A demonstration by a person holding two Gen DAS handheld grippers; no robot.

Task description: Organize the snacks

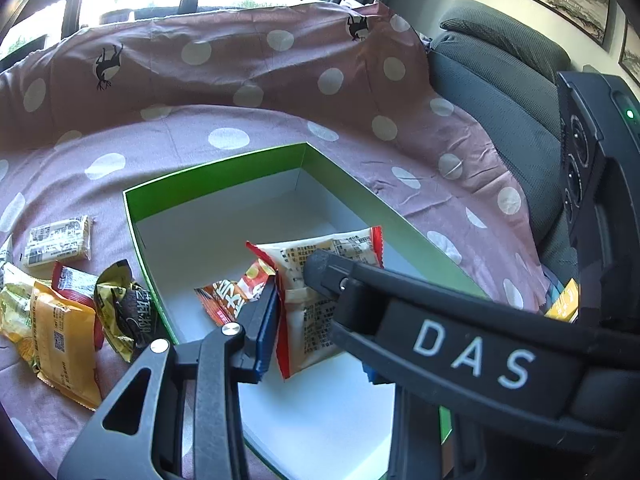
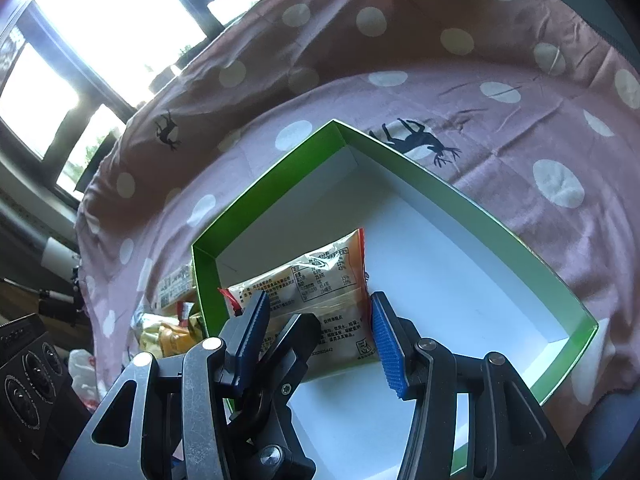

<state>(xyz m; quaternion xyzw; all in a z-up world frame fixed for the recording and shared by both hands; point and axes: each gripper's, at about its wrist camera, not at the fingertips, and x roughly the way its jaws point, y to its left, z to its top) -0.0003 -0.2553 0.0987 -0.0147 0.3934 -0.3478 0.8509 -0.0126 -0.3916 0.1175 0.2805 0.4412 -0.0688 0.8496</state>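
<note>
A cream snack packet with red ends [image 1: 320, 248] hangs tilted over the open green box [image 1: 224, 168], which has a white floor. My left gripper [image 1: 308, 308] is shut on the packet. Its left blue pad presses the red edge, and its right finger is hidden behind my right gripper's black finger [image 1: 440, 340]. In the right wrist view the same packet [image 2: 320, 276] sits between the blue pads of my right gripper [image 2: 318, 300], which is shut across its width above the box [image 2: 460, 208]. An orange-red packet [image 1: 228, 298] lies on the box floor.
Several loose snack packets lie left of the box on the pink polka-dot cloth [image 1: 240, 128]: a cream one [image 1: 56, 242], a yellow one [image 1: 60, 332] and a dark brown-gold one [image 1: 124, 308]. A grey upholstered seat [image 1: 500, 80] stands at the right. Windows are behind.
</note>
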